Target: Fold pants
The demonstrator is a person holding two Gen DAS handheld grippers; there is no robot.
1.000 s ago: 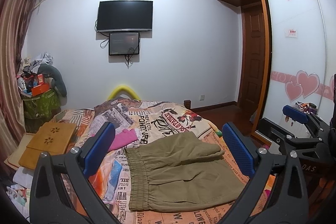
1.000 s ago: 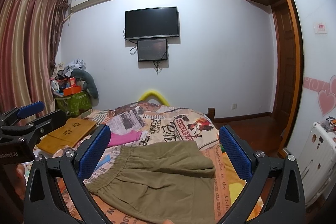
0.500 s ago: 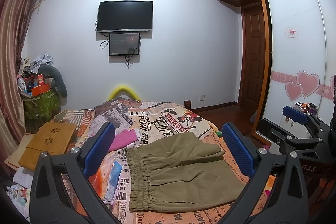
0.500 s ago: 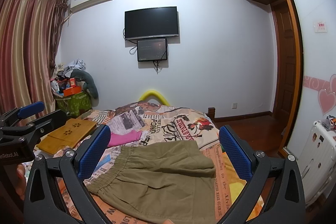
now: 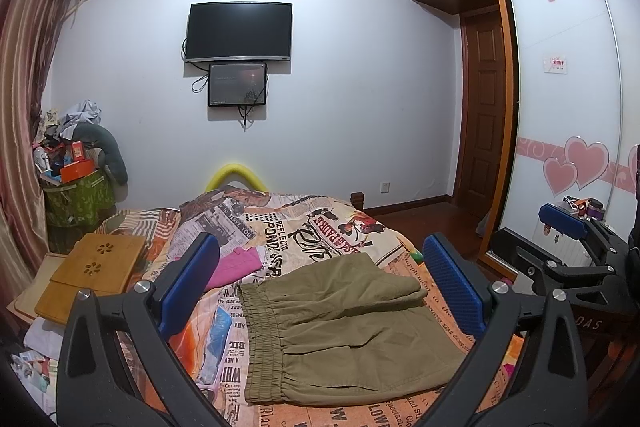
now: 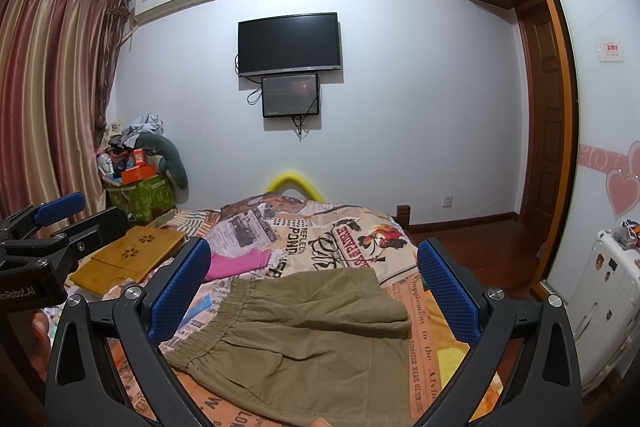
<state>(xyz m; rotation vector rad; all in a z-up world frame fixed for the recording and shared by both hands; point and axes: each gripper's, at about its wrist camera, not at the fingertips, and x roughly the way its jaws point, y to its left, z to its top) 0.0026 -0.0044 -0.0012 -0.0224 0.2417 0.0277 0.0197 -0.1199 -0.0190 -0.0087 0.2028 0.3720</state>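
Note:
Khaki pants lie flat on the bed, elastic waistband to the left, one layer folded over the far half. My left gripper hovers above and short of them, open, nothing between its blue pads. My right gripper is likewise open and empty, held above the pants. In the left wrist view the right gripper shows at the right edge. The left gripper appears at the left edge of the right wrist view.
The bed has a newspaper-print cover. On it lie a pink cloth and a wooden lap tray. A cluttered green bin stands at left, a wardrobe and white suitcase at right.

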